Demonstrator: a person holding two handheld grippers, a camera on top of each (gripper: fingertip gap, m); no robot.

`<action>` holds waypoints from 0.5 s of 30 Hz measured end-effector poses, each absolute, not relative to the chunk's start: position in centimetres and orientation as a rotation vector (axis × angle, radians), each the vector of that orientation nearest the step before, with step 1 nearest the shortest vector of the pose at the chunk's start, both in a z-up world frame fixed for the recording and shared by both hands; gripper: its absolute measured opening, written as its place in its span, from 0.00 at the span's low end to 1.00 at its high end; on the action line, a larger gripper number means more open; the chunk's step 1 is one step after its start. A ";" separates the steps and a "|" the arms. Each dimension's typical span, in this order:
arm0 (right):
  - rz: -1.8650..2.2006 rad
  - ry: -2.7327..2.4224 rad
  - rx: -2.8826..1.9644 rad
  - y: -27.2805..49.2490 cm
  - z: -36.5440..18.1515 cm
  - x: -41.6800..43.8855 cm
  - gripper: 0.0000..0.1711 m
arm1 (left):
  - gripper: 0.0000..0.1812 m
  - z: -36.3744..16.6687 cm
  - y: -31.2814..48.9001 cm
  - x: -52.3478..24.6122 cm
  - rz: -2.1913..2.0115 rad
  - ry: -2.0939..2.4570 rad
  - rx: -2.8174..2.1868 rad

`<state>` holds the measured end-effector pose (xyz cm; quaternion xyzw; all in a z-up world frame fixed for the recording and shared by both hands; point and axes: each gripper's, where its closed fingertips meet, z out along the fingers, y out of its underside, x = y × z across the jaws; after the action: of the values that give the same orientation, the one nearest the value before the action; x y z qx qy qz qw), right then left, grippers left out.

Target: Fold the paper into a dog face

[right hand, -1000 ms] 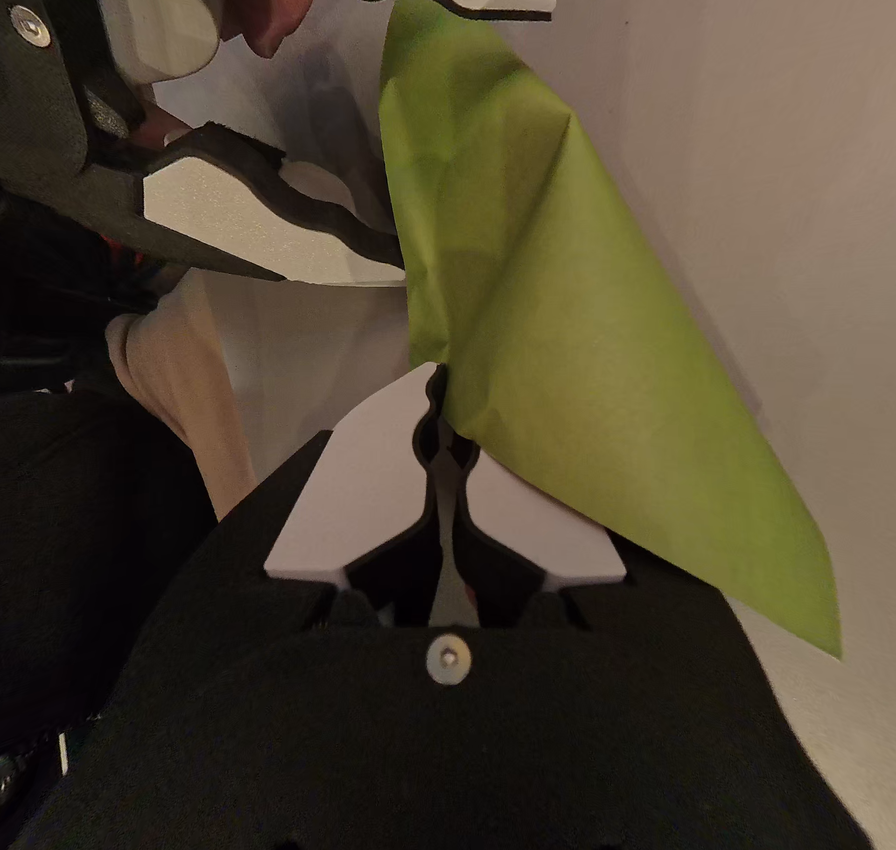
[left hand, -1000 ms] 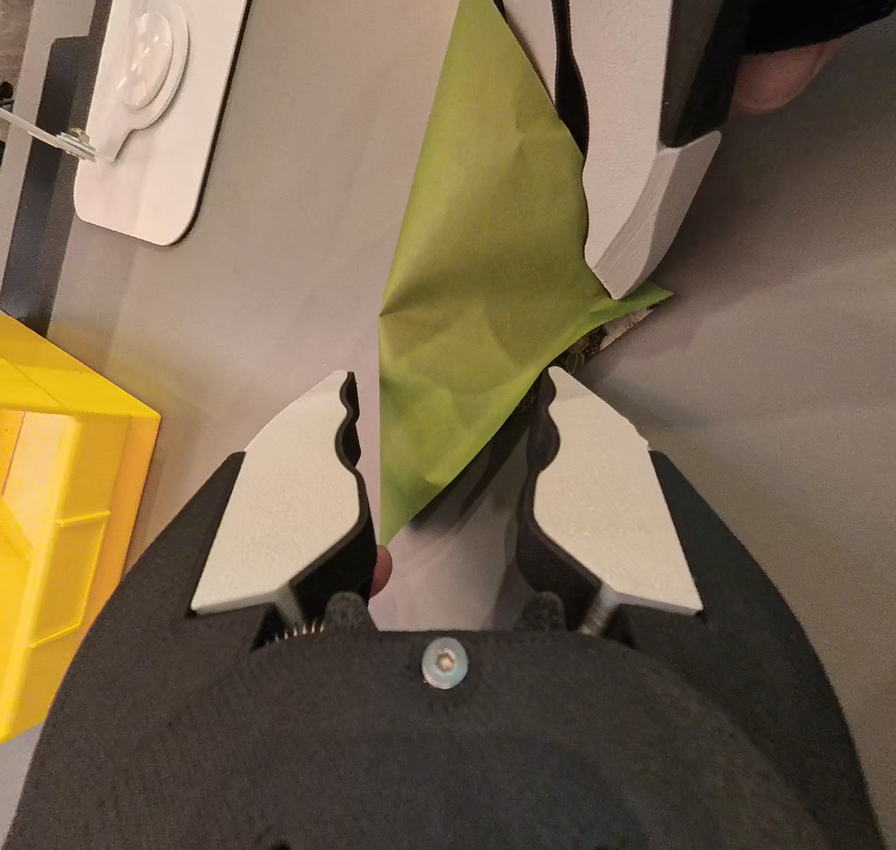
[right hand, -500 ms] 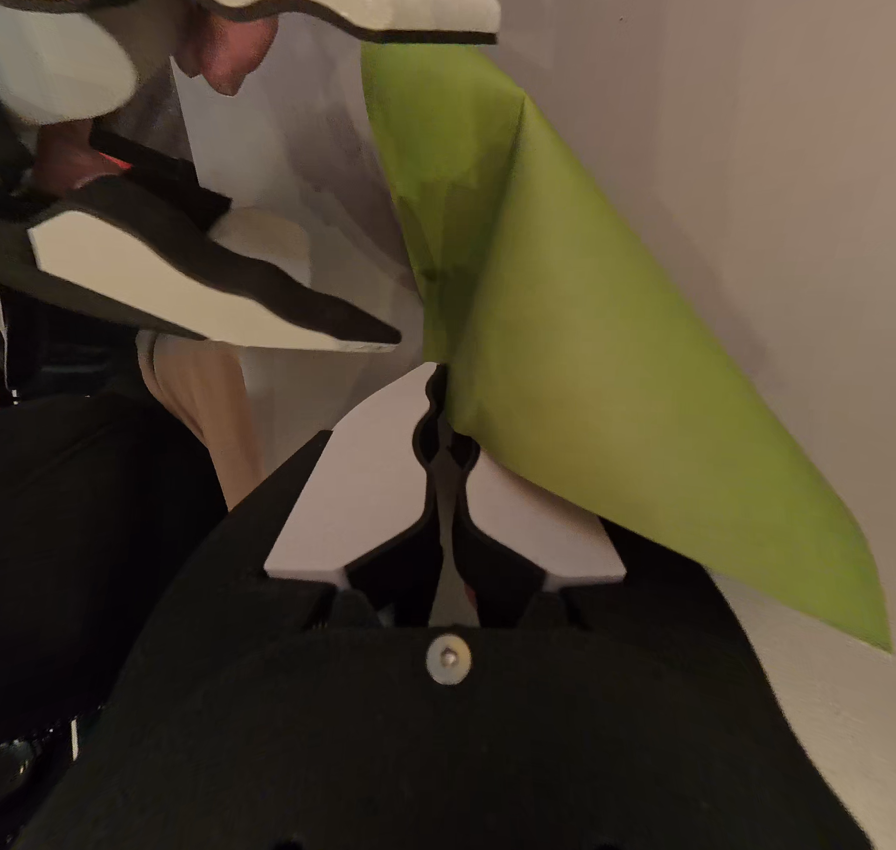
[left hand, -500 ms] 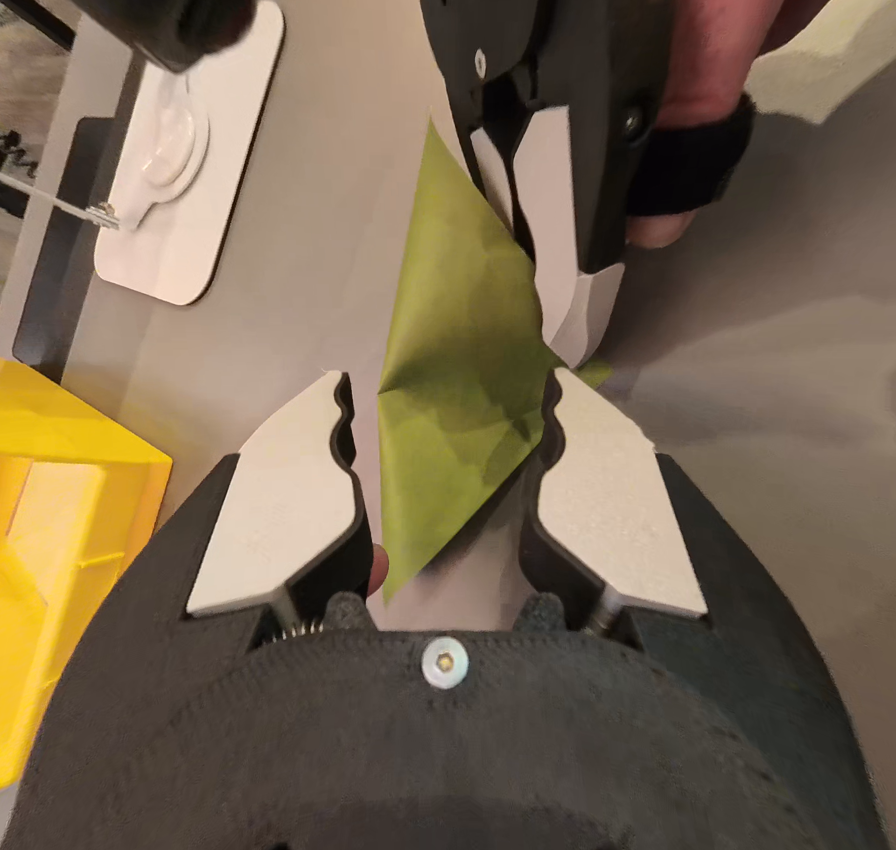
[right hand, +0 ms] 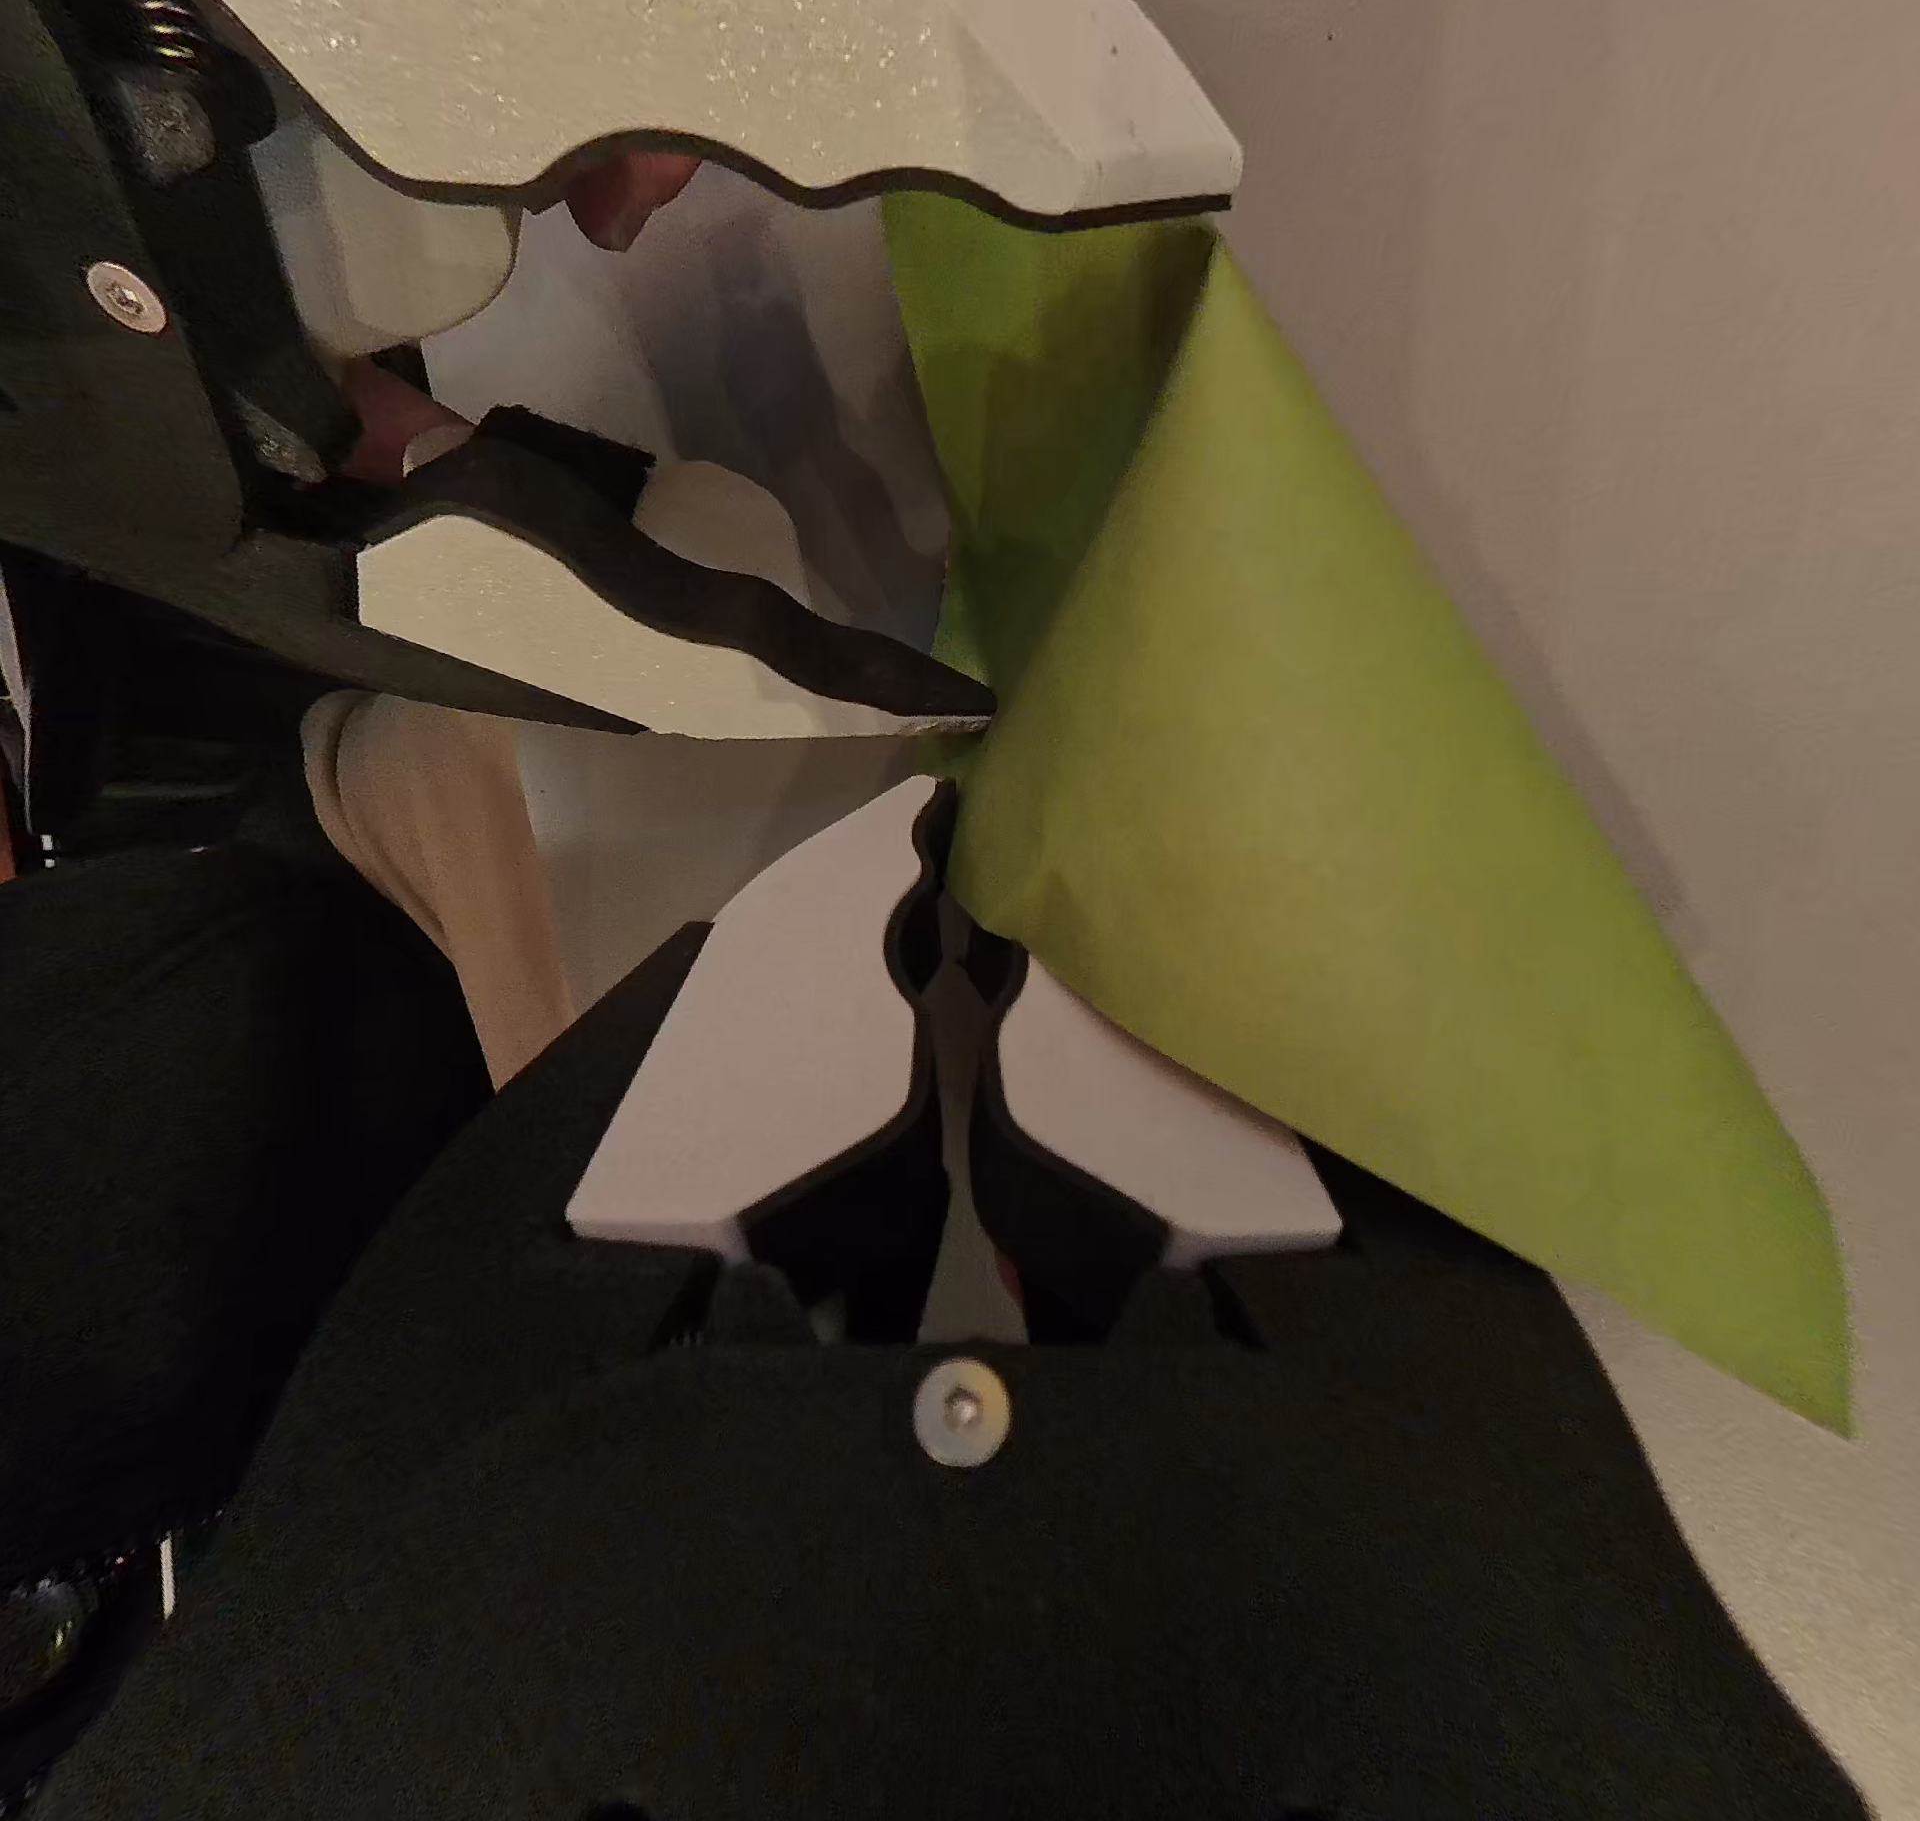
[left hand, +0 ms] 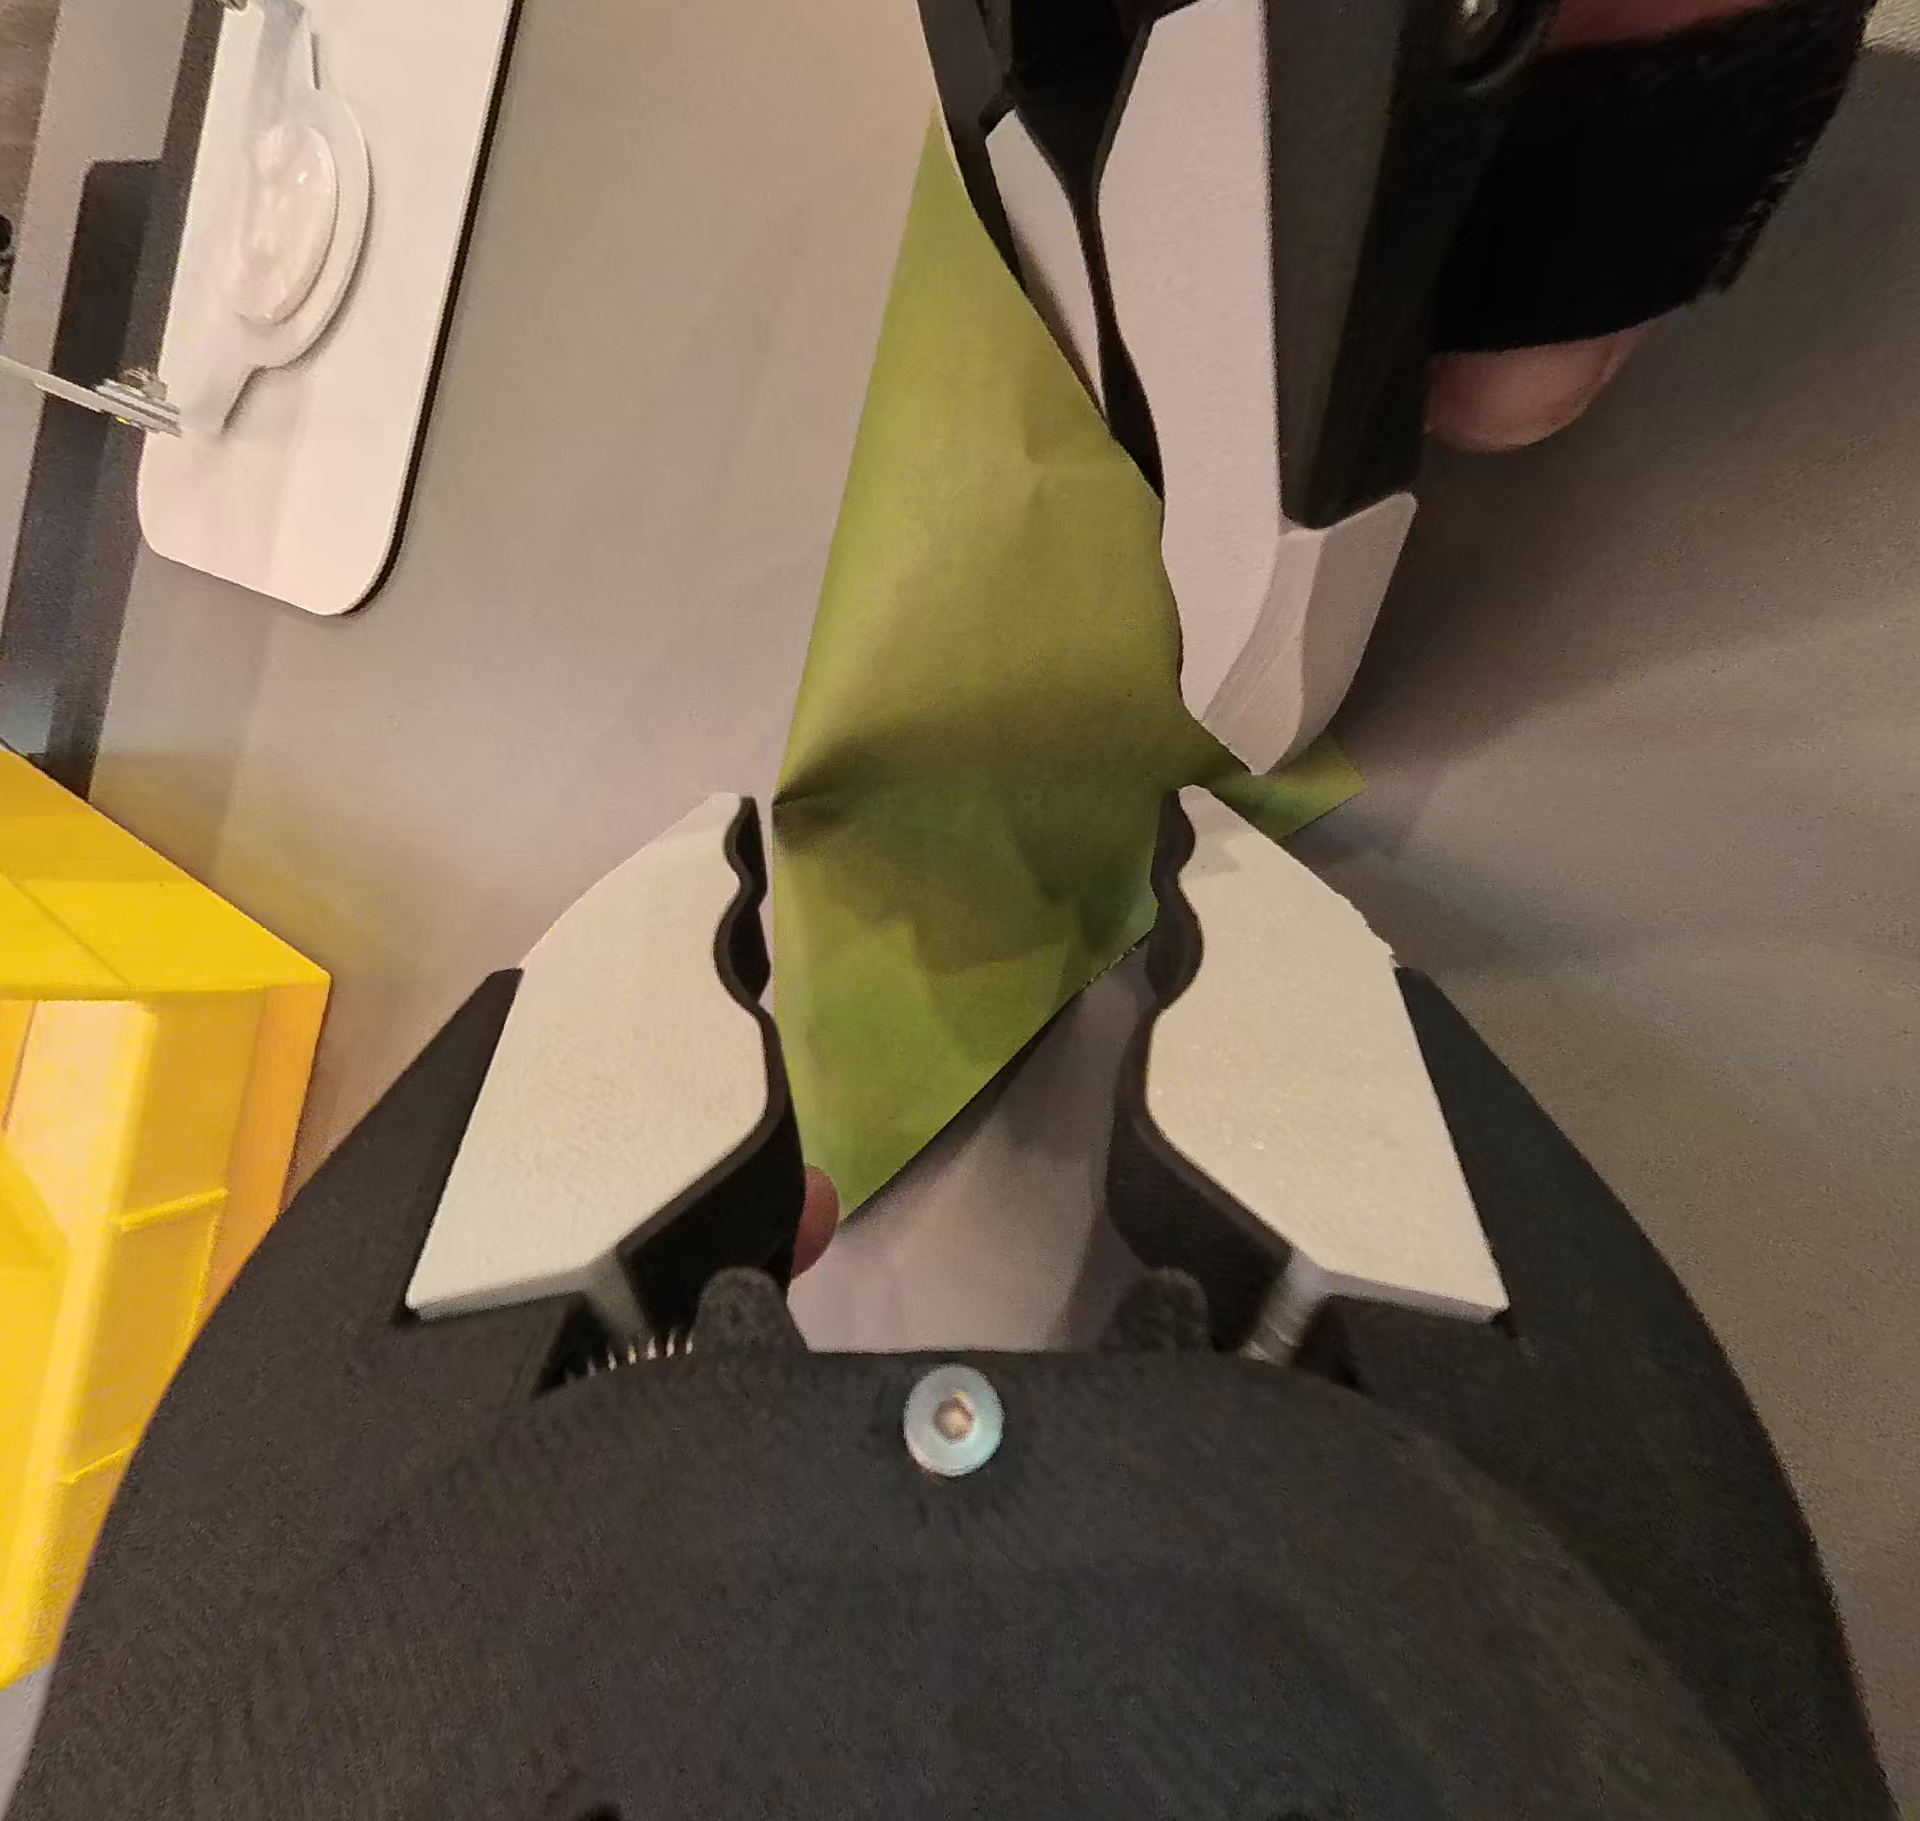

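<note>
A green sheet of paper (left hand: 977, 691), folded and creased, stands up off the grey table. My right gripper (right hand: 940, 815) is shut on the paper's (right hand: 1299, 888) lower edge and holds it up. It also shows at the top of the left wrist view (left hand: 1242, 732), clamped on the paper's right edge. My left gripper (left hand: 964, 815) is open, with the paper's lower corner between its jaws. In the right wrist view the left gripper (right hand: 1107, 441) straddles the paper's fold, and its lower fingertip (right hand: 935, 701) touches the paper just above the right gripper's tip.
A yellow bin (left hand: 114, 1096) stands at the left. A white plate with a clear round disc (left hand: 312, 244) lies at the far left on the grey table (left hand: 1662, 836). A person's fingers (left hand: 1507, 400) hold the right gripper.
The two grippers have come closer together. The left gripper's lower fingertip now reaches the paper beside the right gripper's tip. The left jaws stay open and the right stays clamped.
</note>
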<state>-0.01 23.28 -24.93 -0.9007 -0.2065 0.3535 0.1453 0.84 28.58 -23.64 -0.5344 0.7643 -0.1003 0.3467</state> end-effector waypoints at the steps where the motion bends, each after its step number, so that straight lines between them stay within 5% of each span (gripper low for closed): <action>1: 1.019 -0.594 -2.595 23.3 -24.9 0.0 0.00 | 0.39 -23.7 28.6 0.8 -0.267 1.984 -1.397; 15: 1.029 -0.586 -2.594 23.3 -24.9 0.0 0.00 | 0.40 -23.6 28.2 0.4 -0.226 2.022 -1.380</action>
<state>-0.02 23.33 -24.90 -0.9002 -0.2033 0.3570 0.1445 0.42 28.25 -23.64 -0.5290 0.7750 -0.0868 0.3347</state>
